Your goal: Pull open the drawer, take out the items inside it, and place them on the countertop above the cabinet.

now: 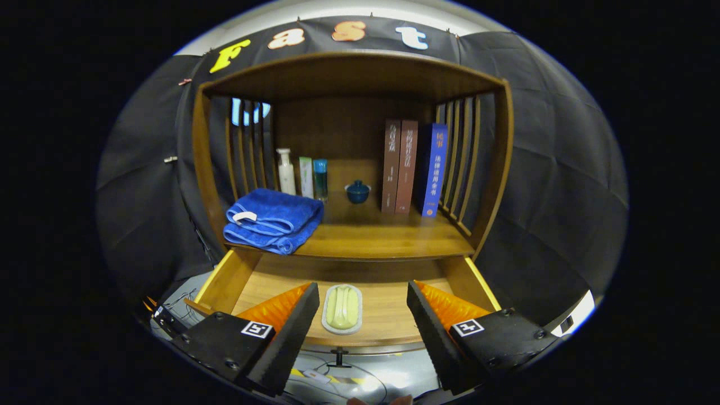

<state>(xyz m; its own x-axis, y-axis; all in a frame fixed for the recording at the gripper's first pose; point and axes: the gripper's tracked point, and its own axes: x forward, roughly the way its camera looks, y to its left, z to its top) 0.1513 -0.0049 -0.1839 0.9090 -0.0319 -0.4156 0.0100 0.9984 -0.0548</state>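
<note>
The wooden drawer stands pulled out below the cabinet's countertop. A pale green soap in a white dish lies on the drawer floor, between my two fingers and a little beyond their tips. My gripper is open, its black pads wide apart above the drawer's front part, touching nothing. A folded blue towel rests on the countertop at its left front corner. The drawer's small knob shows below the front edge.
On the countertop's back stand a white bottle, a green tube and a blue bottle, a small blue lidded cup and three upright books. Slatted side walls and a roof enclose the shelf. Cables lie on the floor below.
</note>
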